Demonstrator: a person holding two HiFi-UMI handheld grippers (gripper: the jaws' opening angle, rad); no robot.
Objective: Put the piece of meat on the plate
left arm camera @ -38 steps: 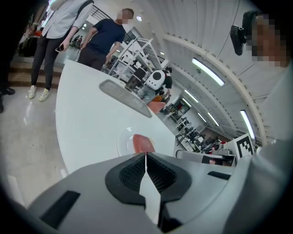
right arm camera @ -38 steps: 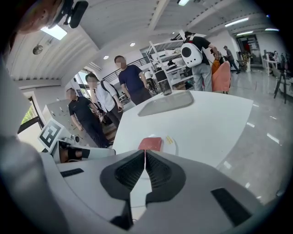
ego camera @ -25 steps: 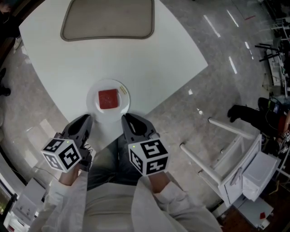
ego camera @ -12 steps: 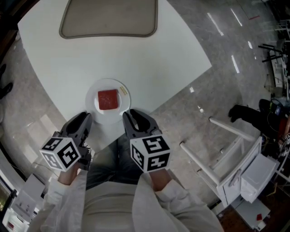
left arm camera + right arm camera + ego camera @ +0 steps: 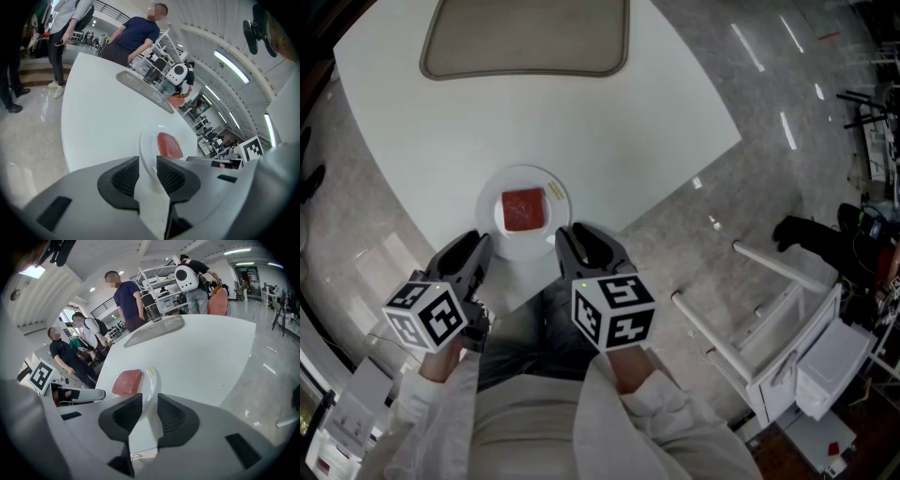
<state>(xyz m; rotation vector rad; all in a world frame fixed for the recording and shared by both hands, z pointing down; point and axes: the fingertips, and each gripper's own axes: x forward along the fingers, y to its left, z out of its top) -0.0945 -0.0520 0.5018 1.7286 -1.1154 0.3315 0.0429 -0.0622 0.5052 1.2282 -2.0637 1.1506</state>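
Note:
A square red piece of meat [image 5: 523,209] lies flat on a round white plate [image 5: 491,231] near the front edge of the white table [image 5: 609,131]. My left gripper [image 5: 474,246] hovers just short of the plate's lower left rim. Its jaws are nearly together, with nothing between them. My right gripper [image 5: 575,234] hangs by the plate's lower right rim in the same state. The left gripper view has the meat [image 5: 169,145] and plate [image 5: 145,147] just beyond its gripper [image 5: 148,168]. From the right gripper [image 5: 150,408] I see the meat [image 5: 127,381] on the plate [image 5: 151,380].
A long beige tray [image 5: 525,37] lies at the table's far side. An overturned white frame [image 5: 769,309] lies on the floor to the right. Several people [image 5: 129,298] stand beyond the table. My legs [image 5: 525,337] are below the table edge.
Almost nothing: the meat stays on the plate. Both grippers hold their places near the table edge, and the right one has drifted slightly lower.

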